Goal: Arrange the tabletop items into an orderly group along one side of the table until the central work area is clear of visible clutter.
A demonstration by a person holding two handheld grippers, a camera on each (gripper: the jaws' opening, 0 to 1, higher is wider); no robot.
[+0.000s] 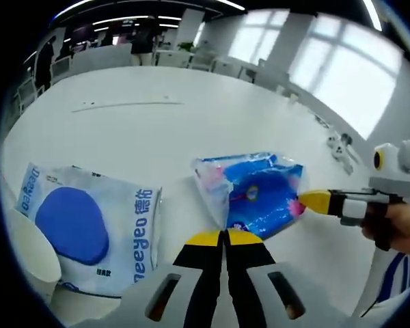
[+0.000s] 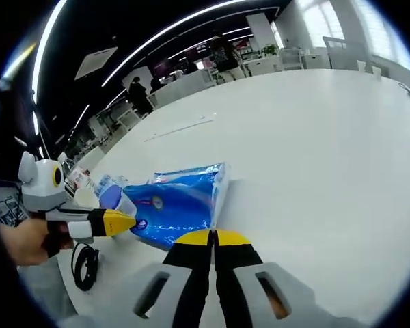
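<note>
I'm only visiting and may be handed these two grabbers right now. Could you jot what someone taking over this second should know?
Left gripper: jaws closed, tips at the near edge of the blue tissue pack, holding nothing that I can see.
Right gripper: jaws closed, also at that pack's edge.
The pack lies flat in the middle of the white table. A white wipes pack lies beside it, with a paper cup at the table's edge. A black cable lies nearby.
Done: nothing grouped yet.
Left: move the items to one side.

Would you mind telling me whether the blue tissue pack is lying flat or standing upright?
Lying flat. The blue tissue pack rests with its broad printed face up on the white table, both grippers' shut tips at its edges.
</note>
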